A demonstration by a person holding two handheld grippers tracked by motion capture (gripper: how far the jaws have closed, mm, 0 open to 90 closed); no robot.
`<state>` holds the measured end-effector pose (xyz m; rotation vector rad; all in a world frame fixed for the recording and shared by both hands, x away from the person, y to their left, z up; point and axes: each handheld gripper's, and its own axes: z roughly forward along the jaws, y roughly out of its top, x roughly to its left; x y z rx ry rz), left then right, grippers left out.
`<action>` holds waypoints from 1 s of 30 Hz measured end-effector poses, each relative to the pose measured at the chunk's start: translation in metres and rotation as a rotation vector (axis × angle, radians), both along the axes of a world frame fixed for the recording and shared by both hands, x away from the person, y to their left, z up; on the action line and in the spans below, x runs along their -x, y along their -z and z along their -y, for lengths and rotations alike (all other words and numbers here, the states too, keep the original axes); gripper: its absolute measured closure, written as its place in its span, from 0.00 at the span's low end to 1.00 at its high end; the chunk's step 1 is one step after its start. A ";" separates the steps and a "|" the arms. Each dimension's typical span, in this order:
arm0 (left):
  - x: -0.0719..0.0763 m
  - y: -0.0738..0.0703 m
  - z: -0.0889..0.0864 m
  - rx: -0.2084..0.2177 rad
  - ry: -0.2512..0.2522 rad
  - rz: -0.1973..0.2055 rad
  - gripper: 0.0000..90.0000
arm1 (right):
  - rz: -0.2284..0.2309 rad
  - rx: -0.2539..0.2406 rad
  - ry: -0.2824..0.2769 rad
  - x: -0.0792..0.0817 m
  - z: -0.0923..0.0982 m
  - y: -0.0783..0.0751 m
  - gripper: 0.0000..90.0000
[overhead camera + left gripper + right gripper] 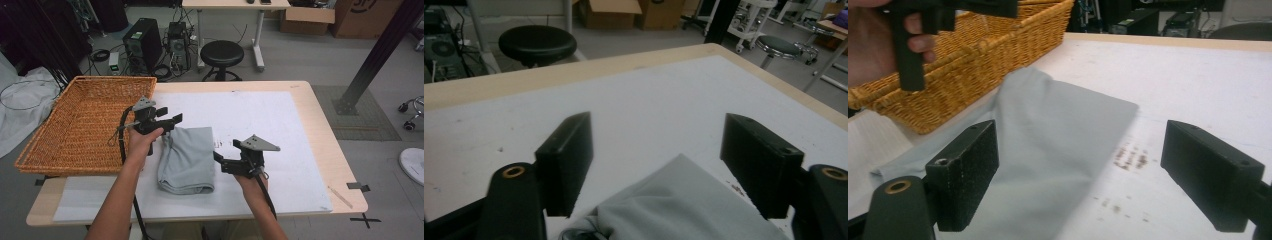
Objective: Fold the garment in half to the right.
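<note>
Now both the left gripper (172, 120) and right gripper (218, 150) stand apart, clamping nothing; grey cloth (187, 159) lies folded just right of the basket (55, 145), so lift clear without snagging.

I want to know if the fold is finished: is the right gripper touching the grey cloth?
Apart. The high view shows the right gripper beside the grey cloth with white table cover between them; its own view shows open jaws with nothing pressed.
</note>
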<state>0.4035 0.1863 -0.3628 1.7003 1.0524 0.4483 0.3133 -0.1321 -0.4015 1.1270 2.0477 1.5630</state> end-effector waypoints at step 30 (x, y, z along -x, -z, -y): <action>0.024 -0.022 0.012 -0.008 -0.019 0.062 0.19 | 0.025 -0.022 0.124 -0.005 0.061 -0.019 0.17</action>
